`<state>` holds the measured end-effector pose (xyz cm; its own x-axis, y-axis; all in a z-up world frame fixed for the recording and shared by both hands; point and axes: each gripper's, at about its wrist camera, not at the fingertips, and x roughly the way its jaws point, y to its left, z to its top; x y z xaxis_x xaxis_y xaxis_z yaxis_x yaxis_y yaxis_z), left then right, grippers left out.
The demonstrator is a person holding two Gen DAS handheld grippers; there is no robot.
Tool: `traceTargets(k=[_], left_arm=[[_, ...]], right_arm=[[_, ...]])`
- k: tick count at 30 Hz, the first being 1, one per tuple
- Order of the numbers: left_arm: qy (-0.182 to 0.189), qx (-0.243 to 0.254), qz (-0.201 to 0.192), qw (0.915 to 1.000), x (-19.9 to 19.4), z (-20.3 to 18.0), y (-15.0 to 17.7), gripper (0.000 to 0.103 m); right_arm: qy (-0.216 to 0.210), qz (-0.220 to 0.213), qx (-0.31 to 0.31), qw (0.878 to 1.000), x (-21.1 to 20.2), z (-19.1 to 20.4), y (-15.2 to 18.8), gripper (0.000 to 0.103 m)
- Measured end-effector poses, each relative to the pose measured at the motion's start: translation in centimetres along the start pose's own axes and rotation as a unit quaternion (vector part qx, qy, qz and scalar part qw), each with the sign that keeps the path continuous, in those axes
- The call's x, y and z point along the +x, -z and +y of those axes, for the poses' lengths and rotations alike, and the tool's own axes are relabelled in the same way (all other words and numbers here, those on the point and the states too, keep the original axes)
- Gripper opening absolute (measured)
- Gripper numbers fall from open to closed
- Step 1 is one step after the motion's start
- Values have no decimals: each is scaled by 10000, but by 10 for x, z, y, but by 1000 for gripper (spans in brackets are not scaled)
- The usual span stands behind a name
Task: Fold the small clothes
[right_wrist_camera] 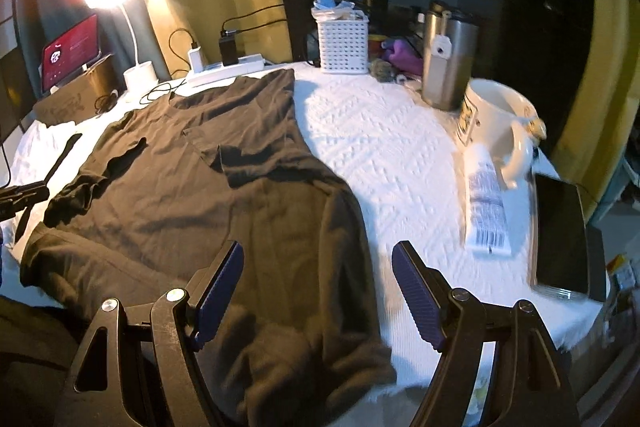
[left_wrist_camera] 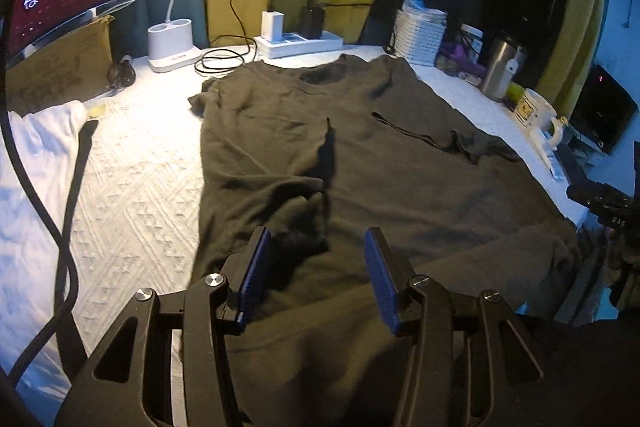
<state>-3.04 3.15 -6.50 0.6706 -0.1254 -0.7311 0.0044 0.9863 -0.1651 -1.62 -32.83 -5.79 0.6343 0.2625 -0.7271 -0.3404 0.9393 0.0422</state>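
Observation:
A dark olive T-shirt (left_wrist_camera: 360, 155) lies spread on the white textured tablecloth (left_wrist_camera: 136, 187), neck toward the far side. Its right sleeve is folded in over the body, and the near hem is rumpled. My left gripper (left_wrist_camera: 317, 233) hovers over the near part of the shirt, jaws apart, blue pads (left_wrist_camera: 256, 267) bare. In the right wrist view the same T-shirt (right_wrist_camera: 192, 187) fills the left half. My right gripper (right_wrist_camera: 318, 247) stands wide open above the shirt's near right edge, where it meets the cloth, and holds nothing.
At the back stand a lit desk lamp (left_wrist_camera: 172, 43), a power strip (left_wrist_camera: 300, 43) with cables, and a white basket (right_wrist_camera: 343, 43). On the right are a steel tumbler (right_wrist_camera: 448, 63), a mug (right_wrist_camera: 496, 123), a tube (right_wrist_camera: 486, 211) and a dark tablet (right_wrist_camera: 560, 235). A white garment (left_wrist_camera: 36, 147) lies left.

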Motion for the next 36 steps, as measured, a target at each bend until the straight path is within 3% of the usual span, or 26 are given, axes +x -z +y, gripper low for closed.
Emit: traceTargets(k=[2, 5, 8, 10, 16, 19, 21, 26, 33, 36], left_arm=[[5, 27, 36, 10000, -3, -2, 4, 48], [-40, 13, 38, 10000, -8, -2, 10, 48], [-130, 9, 97, 9999, -11, 1, 17, 48], [-205, 38, 162, 9997, -12, 2, 23, 48], [-194, -47, 450, 9988, -13, 15, 45, 48], [-159, -153, 533, 9983, -11, 21, 51, 48], [-72, -276, 563, 9980, -8, 25, 55, 48], [74, -142, 639, 9978, -3, 23, 60, 48], [-416, -161, 525, 9976, -14, 33, 56, 48], [-338, -203, 586, 9975, -10, 37, 59, 48]], right_arm=[[-43, 16, 76, 10000, -1, 2, 9, 78], [-175, 197, 29, 9996, 0, 15, 29, 63], [-176, 260, 147, 9994, -2, 15, 40, 59], [-204, 297, 271, 9990, -5, 12, 45, 49], [-396, 469, 370, 9974, 3, 9, 57, 47], [-503, 457, 378, 9970, 9, 13, 57, 38], [-585, 421, 365, 9967, 10, 15, 56, 19], [-557, 228, 144, 9981, 1, 21, 48, 13], [-491, -8, 39, 9988, -12, 20, 35, 11], [-511, -64, 11, 9987, -13, 22, 31, 11]])
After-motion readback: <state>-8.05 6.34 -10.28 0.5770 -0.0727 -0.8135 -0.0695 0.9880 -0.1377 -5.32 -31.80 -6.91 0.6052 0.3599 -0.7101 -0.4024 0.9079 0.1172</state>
